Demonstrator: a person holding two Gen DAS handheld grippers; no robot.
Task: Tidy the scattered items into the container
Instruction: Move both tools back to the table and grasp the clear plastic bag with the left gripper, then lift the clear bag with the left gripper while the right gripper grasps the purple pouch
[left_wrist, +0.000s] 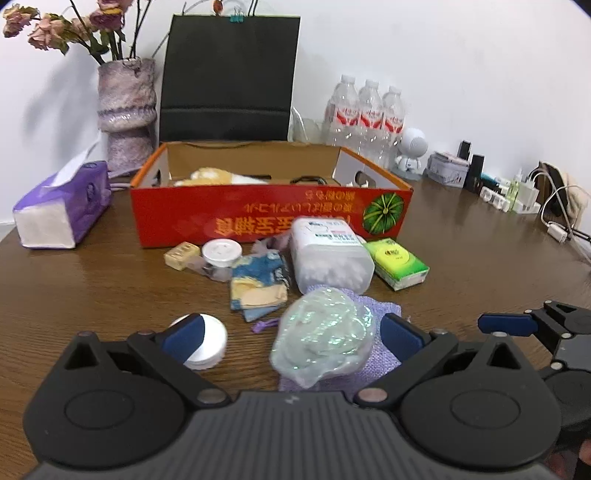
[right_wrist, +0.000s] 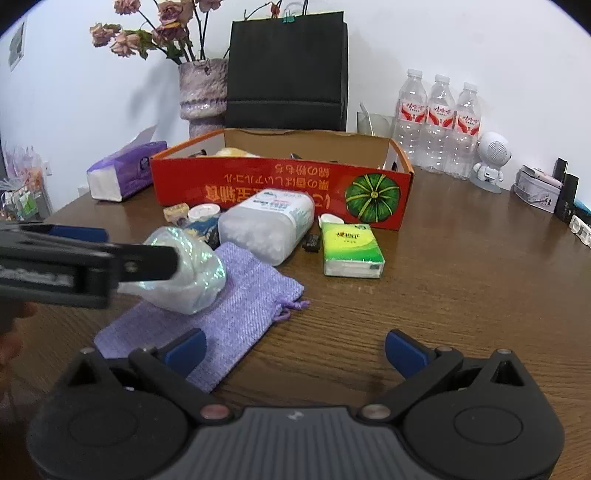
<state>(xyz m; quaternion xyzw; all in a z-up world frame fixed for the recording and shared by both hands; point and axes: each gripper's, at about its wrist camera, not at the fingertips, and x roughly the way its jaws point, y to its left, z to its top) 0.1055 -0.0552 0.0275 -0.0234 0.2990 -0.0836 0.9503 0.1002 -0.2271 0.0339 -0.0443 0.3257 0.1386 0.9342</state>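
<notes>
Wooden table (right_wrist: 461, 280) against a white wall carried the red cardboard box (left_wrist: 258, 210), open-topped, at centre rear. Scattered items lay just before it: a clear tub of cotton swabs (left_wrist: 328, 254), a green tissue pack (right_wrist: 351, 251), a small round tin (left_wrist: 207, 341) and a lilac drawstring pouch (right_wrist: 229, 321). Left gripper (left_wrist: 291, 338) stood wide open, its blue pads flanking an iridescent plastic bundle (left_wrist: 325, 336) resting on the pouch; contact could not be told. Right gripper (right_wrist: 295, 352) was wide open and held nothing, low over bare table beside the pouch.
</notes>
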